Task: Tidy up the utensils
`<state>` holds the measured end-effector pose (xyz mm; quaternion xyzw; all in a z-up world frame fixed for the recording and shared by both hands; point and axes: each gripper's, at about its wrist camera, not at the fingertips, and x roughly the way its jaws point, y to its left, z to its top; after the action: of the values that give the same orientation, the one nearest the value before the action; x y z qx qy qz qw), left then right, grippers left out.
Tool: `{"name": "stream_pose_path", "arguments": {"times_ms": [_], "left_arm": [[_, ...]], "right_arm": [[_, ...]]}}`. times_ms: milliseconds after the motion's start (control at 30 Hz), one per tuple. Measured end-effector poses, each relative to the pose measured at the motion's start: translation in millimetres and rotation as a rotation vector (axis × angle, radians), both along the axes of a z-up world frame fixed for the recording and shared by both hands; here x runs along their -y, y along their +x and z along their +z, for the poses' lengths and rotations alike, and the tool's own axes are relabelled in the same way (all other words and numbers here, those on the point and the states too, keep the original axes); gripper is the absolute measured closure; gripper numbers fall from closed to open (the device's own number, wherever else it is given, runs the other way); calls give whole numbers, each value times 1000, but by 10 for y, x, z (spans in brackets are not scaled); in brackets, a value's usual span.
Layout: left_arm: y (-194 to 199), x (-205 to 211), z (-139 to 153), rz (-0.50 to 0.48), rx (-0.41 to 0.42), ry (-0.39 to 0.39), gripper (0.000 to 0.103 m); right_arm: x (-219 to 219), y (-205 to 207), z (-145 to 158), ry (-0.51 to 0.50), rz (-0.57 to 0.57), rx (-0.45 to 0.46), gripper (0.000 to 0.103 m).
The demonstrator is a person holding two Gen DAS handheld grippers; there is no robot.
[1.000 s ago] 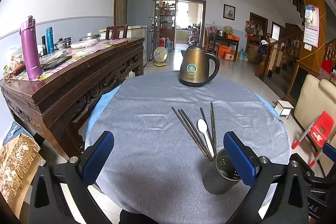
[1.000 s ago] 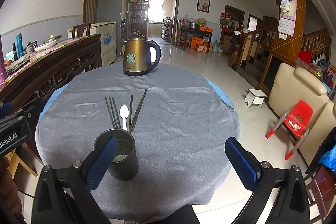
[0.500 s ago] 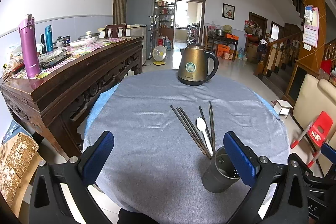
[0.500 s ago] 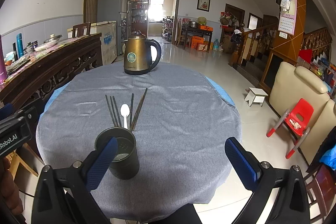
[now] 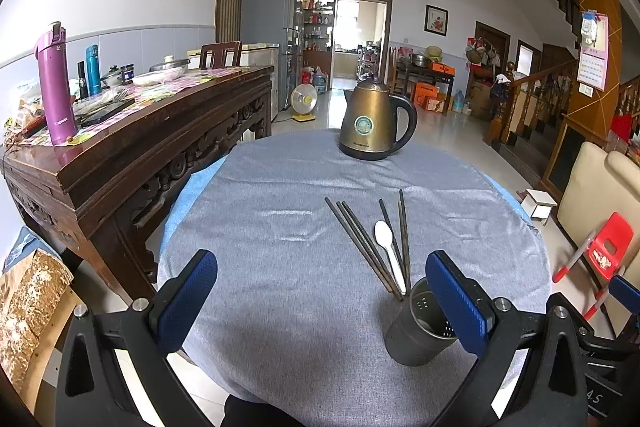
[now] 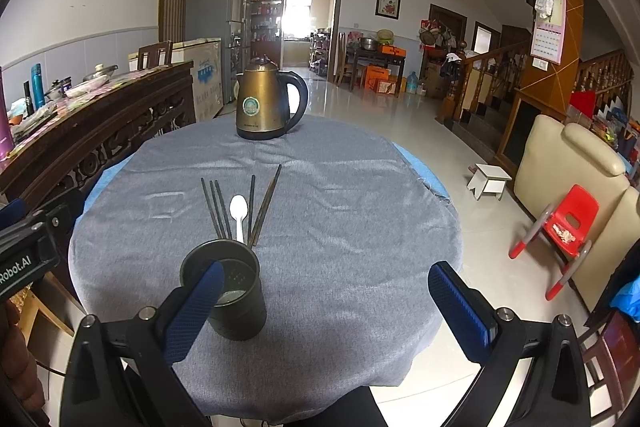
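Chopsticks (image 5: 362,245) and a white spoon (image 5: 387,251) lie side by side on the grey tablecloth (image 5: 280,267), ends just beside the dark cup (image 5: 416,327). From the left wrist, the left gripper (image 5: 320,291) hangs with fingers wide apart, holding nothing; a brass kettle (image 5: 372,121) stands at the far edge.

From the right wrist, the right gripper (image 6: 320,303) is likewise spread and empty, its left finger (image 6: 196,307) overlapping the cup (image 6: 236,303), perhaps without touching. I count 5 sticks (image 6: 218,207) flanking the spoon (image 6: 239,211).
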<state>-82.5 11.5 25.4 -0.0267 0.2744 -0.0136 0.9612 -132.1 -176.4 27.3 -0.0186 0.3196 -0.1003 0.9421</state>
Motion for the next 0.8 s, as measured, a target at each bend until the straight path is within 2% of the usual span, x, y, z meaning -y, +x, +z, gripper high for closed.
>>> {"name": "stream_pose_path", "arguments": {"times_ms": [133,267,467,633,800], "left_arm": [[11,-12,-21,2,-6,-1,0],[55,-51,-47,14,-15,-5,0],[159,-76,-95,20,-40,-9,0],[445,-213,-176,13,-86,-35,0],[968,-419,-338,43,-167,-64,0]], "right_arm": [[-3,12,-38,4,1,2,0],[33,89,-55,30,-2,-59,0],[60,161,-119,30,0,-70,0],[205,370,-130,74,14,-71,0],[513,865,-201,166,37,-124,0]]}}
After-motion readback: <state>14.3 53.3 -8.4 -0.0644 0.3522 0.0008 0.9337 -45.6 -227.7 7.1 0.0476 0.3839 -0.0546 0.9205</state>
